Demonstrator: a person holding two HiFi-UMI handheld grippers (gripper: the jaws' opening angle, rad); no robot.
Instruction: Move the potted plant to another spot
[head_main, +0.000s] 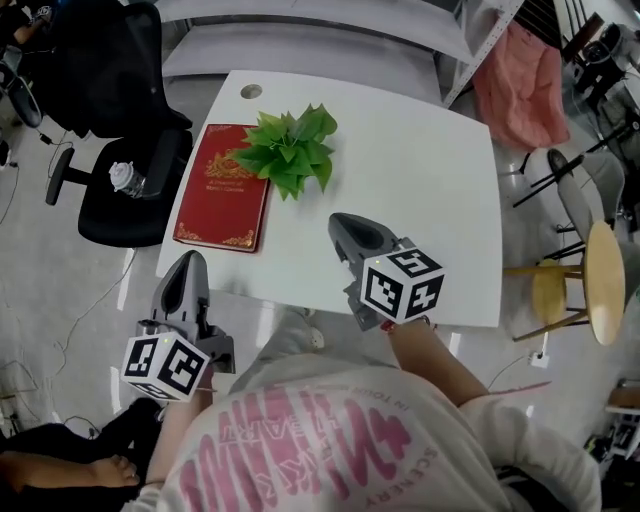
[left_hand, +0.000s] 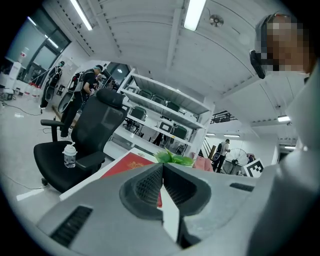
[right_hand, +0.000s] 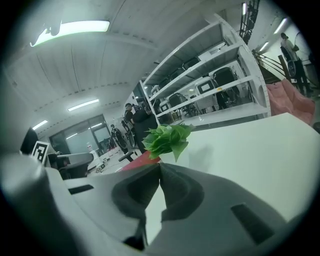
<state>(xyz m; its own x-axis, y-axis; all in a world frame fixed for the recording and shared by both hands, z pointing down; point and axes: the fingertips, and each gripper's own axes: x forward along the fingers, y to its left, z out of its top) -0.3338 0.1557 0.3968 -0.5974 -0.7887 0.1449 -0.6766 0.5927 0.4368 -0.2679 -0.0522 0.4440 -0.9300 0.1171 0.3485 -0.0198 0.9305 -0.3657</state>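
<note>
The potted plant (head_main: 290, 150) shows as a bunch of green leaves on the white table (head_main: 420, 190), at the back left beside a red book (head_main: 223, 184); its pot is hidden under the leaves. My right gripper (head_main: 345, 226) hovers over the table's near middle, shut and holding nothing, well short of the plant (right_hand: 169, 139). My left gripper (head_main: 188, 268) is off the table's near left corner, also shut and bare. In the left gripper view the plant (left_hand: 173, 158) peeks over the closed jaws, behind the book (left_hand: 131, 165).
A black office chair (head_main: 118, 110) with a water bottle (head_main: 127, 179) on its seat stands left of the table. A round wooden stool (head_main: 590, 285) is at the right and a pink cloth (head_main: 518, 82) hangs at the back right. White shelving (right_hand: 210, 90) stands beyond the table.
</note>
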